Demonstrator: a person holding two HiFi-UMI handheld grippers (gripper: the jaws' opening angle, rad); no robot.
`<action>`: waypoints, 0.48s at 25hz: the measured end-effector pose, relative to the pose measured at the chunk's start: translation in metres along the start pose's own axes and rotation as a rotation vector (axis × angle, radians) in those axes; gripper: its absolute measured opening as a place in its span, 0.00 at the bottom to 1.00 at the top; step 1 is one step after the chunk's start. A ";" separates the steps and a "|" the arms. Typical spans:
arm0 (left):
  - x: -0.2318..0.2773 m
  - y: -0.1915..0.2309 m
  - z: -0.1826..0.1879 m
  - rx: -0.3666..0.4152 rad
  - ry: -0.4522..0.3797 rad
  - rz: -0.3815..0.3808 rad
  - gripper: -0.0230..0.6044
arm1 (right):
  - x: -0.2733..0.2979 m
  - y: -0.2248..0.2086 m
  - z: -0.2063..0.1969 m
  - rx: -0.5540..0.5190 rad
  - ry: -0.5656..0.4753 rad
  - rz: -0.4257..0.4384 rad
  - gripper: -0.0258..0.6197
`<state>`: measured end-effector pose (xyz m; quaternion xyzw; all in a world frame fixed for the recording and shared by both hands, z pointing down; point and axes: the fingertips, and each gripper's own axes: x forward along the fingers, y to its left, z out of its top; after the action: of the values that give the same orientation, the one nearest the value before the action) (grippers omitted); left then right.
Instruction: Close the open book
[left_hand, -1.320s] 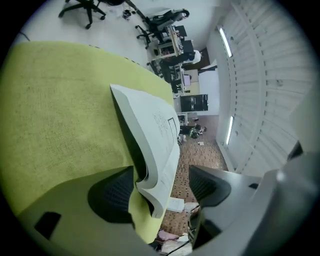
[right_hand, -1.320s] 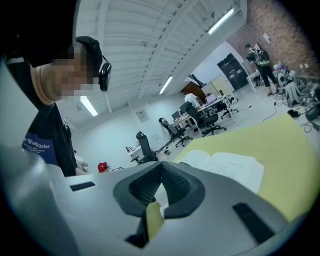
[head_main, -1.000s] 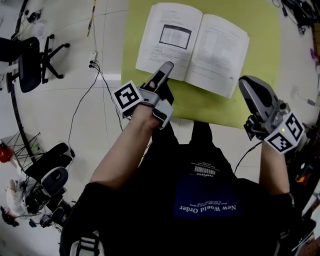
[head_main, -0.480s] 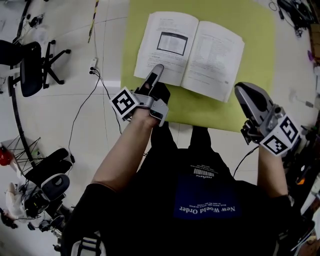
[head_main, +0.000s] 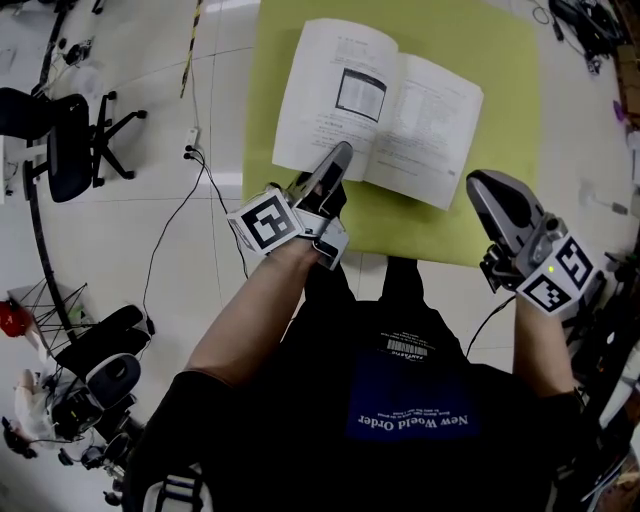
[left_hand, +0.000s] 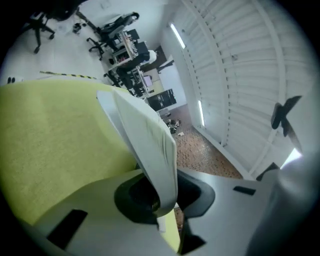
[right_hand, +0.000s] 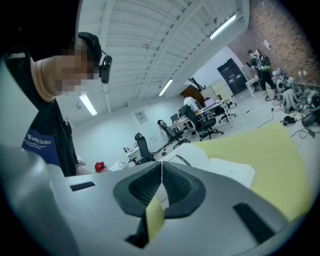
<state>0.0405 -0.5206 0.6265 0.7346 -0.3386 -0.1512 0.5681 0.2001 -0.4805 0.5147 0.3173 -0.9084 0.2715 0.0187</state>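
book (head_main: 380, 100) open, green mat (head_main: 500, 60) | tiled floor (head_main: 150, 110) | left gripper (head_main: 338, 152) just closing, pinching page (left_hand: 150, 145) | right gripper (head_main: 487, 187) together

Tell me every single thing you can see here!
book: one, white pages, lying open on the table.
table: one, yellow-green top, in front of the person.
chairs: two, black, on the floor at far left; the other is lower down and partly grey.
cable: one, black, across the white floor left of the table.
left hand-held gripper: one, grey, at the book's near left edge; its jaws have just been closing and now pinch the left pages.
right hand-held gripper: one, grey, by the table's near right corner, jaws together with nothing in them.
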 end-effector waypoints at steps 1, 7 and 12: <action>0.001 -0.004 -0.002 0.063 0.020 0.006 0.15 | -0.003 0.002 0.002 -0.004 -0.003 -0.002 0.02; 0.020 -0.033 -0.032 0.294 0.153 0.041 0.15 | -0.022 -0.001 0.005 -0.006 -0.023 -0.018 0.02; 0.038 -0.039 -0.066 0.490 0.308 0.103 0.15 | -0.038 -0.005 0.004 -0.007 -0.044 -0.037 0.02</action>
<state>0.1210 -0.4932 0.6169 0.8461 -0.3118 0.0774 0.4254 0.2338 -0.4648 0.5056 0.3400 -0.9035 0.2609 0.0049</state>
